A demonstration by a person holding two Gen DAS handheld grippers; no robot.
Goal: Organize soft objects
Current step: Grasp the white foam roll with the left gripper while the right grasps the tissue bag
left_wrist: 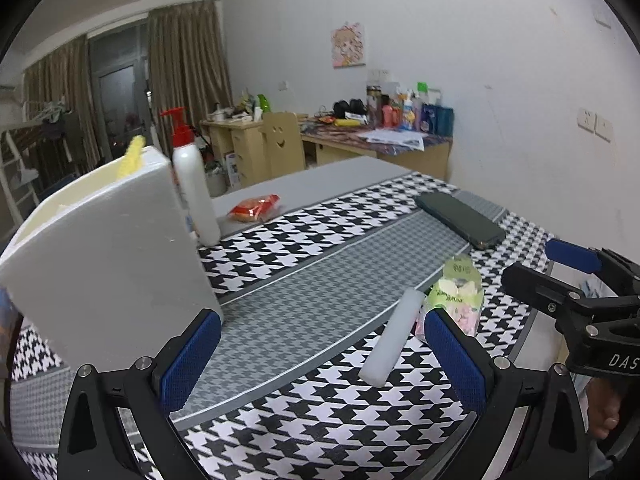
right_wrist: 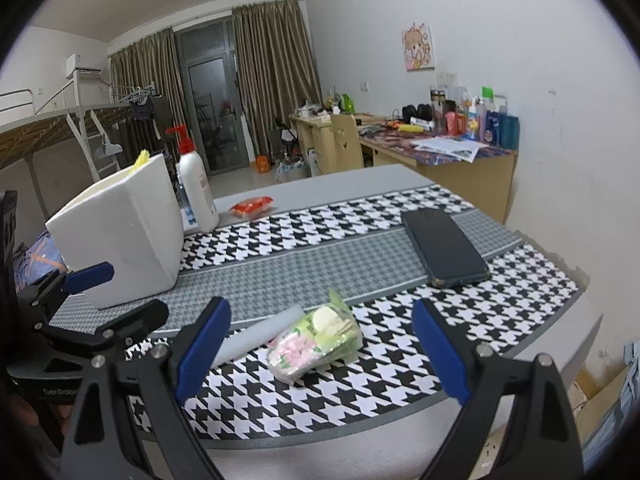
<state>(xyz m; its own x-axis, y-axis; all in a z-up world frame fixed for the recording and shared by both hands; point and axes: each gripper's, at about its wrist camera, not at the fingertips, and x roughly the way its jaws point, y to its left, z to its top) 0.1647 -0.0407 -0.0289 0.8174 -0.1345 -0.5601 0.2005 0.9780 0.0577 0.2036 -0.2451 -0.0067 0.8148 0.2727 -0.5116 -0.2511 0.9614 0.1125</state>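
Blue-padded jaws on both tools stood wide apart and held nothing. The left gripper (left_wrist: pixel 322 356) hovered low over the near edge of the desk (left_wrist: pixel 320 188), its opening framing the white foam bar (left_wrist: pixel 394 336), which lay flat on the houndstooth cloth (left_wrist: pixel 312 232) with its far end touching the bag of soft sweets (left_wrist: pixel 456 300). The right gripper (right_wrist: pixel 320 354) hovered over the same near edge, its opening centred on that bag, which lay just beside the bar toward the near right corner. A white foam box (left_wrist: pixel 116 248) stood at the near left edge, with a yellow soft item (left_wrist: pixel 134 156) projecting from its open top; it was judged to be the collection container. A red snack pack (left_wrist: pixel 256 208) lay well apart, beyond the cloth toward the far left, next to a pump bottle (left_wrist: pixel 194 184). A dark phone (left_wrist: pixel 460 220) rested near the right edge and was judged not to be part of the task. The step in hand appeared to be the approach to a pick, most probably bag with right, bar with left. For a clean grasp, each tool should descend until its pads straddle the item across its narrow width, then close gently: foam would compress and the bag film would slip if squeezed hard. Because the two items touched, lifting one could drag the other; the bag should be raised straight up first.
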